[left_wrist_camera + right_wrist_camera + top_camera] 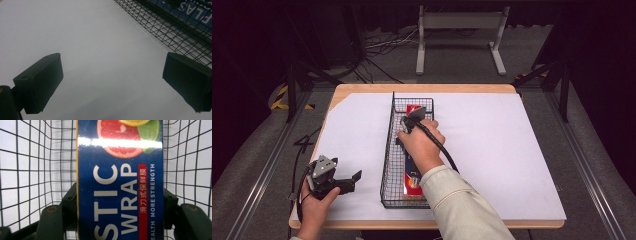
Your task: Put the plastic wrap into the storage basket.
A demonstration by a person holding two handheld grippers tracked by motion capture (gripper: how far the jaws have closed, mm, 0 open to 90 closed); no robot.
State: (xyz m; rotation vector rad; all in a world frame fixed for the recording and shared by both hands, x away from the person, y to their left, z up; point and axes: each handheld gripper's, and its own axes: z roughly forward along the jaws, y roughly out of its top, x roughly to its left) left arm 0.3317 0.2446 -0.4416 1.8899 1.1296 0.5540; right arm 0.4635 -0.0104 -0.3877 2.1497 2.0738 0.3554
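Note:
A long blue and red plastic wrap box [414, 179] lies lengthwise in a black wire basket [387, 150] at the middle of the table. My right gripper [404, 136] reaches down into the basket. In the right gripper view my right gripper [120, 201] has its jaws pressed against both long sides of the box [120, 170], shut on it. My left gripper [353, 182] rests near the front left of the table, left of the basket. It stands open [112, 80] over bare white sheet, with nothing between its fingers [40, 82].
A white sheet [492, 150] covers the wooden table. In the left gripper view the basket's wire wall [160, 27] runs across the upper right, with the blue box [190, 12] behind it. A metal stand [459, 30] and cables are on the floor beyond the table.

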